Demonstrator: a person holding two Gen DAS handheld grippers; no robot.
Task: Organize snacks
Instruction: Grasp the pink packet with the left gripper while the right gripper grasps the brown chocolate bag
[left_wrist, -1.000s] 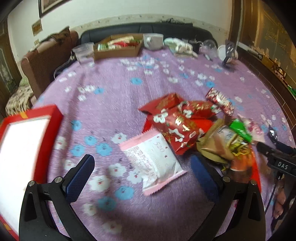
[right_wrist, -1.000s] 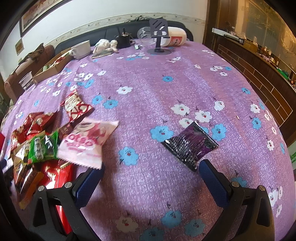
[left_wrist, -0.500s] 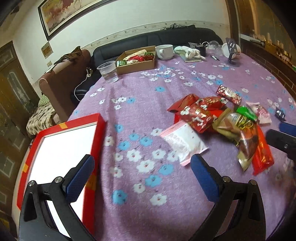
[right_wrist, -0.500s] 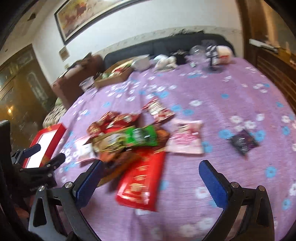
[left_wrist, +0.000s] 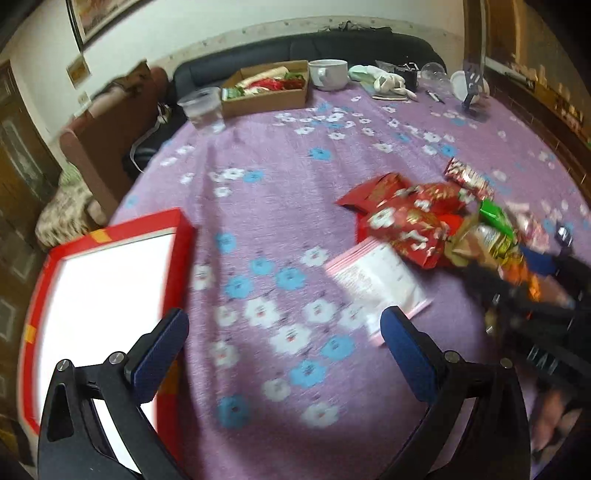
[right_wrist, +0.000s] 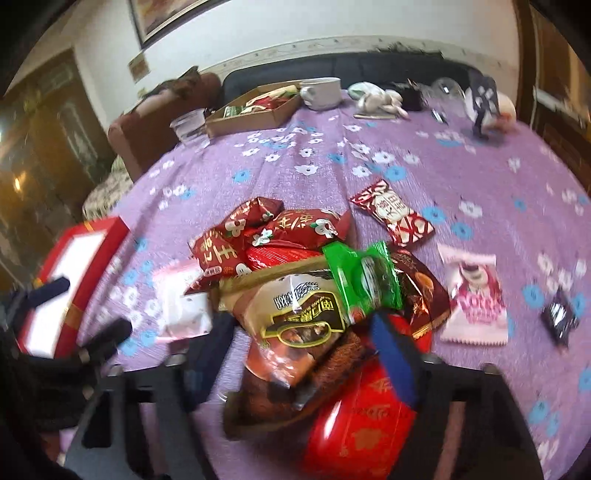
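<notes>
A pile of snack packets lies on the purple flowered tablecloth. My right gripper hangs low over the near end of the pile. Its jaws are closing around a brown see-through packet, which lies between the fingers under a green packet. Blur hides whether the pads touch it. In the left wrist view the right gripper is a dark blur at the pile's right. My left gripper is open and empty over bare cloth, between a red box with a white inside and a pink-white packet.
Loose packets lie right of the pile: a red-white one, a pink one and a dark purple one. At the far edge stand a cardboard box of snacks, a plastic cup, a white mug and a phone stand.
My right gripper swung left from the dark purple packet to the pile, and its jaws narrowed around the brown packet. My left gripper pulled back, bringing the red box into view.
</notes>
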